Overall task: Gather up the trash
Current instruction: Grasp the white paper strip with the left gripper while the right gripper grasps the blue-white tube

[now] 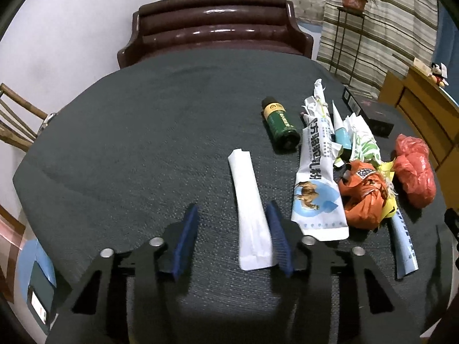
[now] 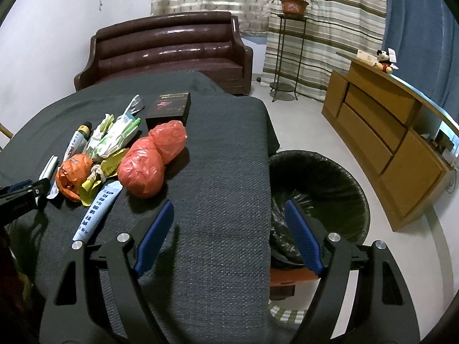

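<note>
While the white paper sachet (image 1: 252,215) lies flat on the dark table cloth (image 1: 129,149), its near end sits between the blue pads of the left gripper (image 1: 233,239). The right-hand pad touches the sachet's edge; the left-hand pad stands clear of it, so the jaws are partly open and no grip is made yet. Judged by its look, the sachet is light, thin and limp, with a smooth face that may slip; it should be pinched across its narrow width near the lower end, where the pads already flank it.

Just beside it lies a larger printed pouch (image 1: 318,189), then a crumpled orange wrapper (image 1: 363,192), a green bottle (image 1: 279,126) on its side, and red plastic bags (image 1: 414,172) further right. All look light and soft, except the bottle, which is rigid and may roll.

The right gripper (image 2: 229,235) hangs wide open and empty over the table edge. A bin with a black liner (image 2: 321,183) stands on the floor just beside that edge.
</note>
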